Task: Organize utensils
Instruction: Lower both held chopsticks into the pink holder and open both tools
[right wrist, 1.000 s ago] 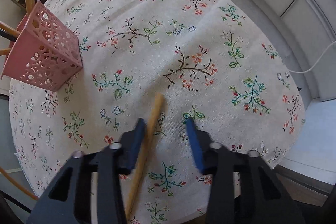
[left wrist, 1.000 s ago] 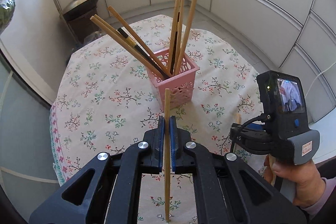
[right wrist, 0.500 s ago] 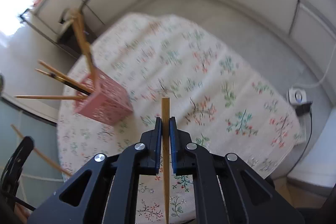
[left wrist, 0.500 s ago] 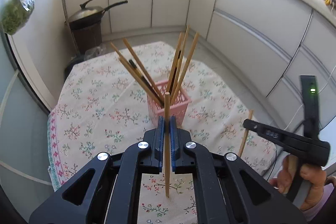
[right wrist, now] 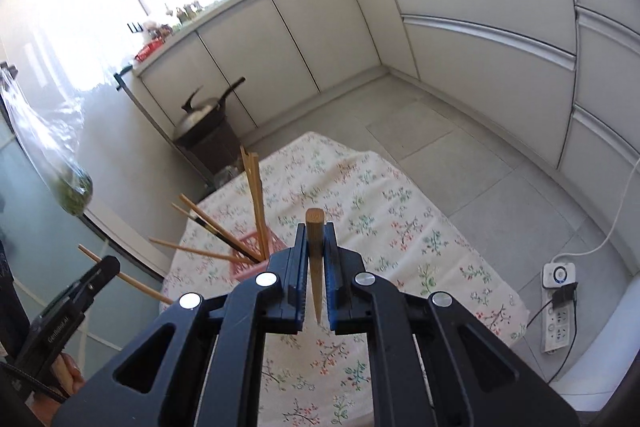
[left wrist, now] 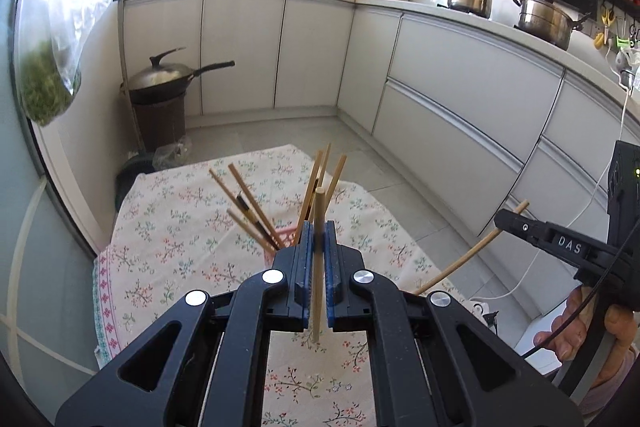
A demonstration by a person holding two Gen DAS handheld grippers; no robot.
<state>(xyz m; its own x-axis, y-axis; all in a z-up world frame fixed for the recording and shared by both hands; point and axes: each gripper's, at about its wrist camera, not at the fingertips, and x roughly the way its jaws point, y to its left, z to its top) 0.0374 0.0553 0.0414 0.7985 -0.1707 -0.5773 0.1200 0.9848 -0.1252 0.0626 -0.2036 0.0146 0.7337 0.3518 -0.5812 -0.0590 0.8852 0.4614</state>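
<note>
Below both claws, a floral-clothed tabletop (left wrist: 172, 227) is sitting on grey floor tiles beside white cabinets (left wrist: 460, 95). At 11 o'clock of the right claw (right wrist: 315, 247), a pink basket (right wrist: 250, 259) is holding leaning chopsticks (right wrist: 254, 195). Left claw (left wrist: 315, 247) is pinching one chopstick (left wrist: 318, 267); right claw is pinching another chopstick (right wrist: 314, 267), both raised above the cloth.

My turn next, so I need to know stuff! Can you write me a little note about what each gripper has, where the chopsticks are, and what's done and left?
Left gripper: shut on a wooden chopstick, above the table.
Right gripper: shut on another chopstick, also lifted.
Pink basket: stands on the table, already holding several chopsticks.
Done: most sticks are in.
Left: drop these two into the basket.
</note>
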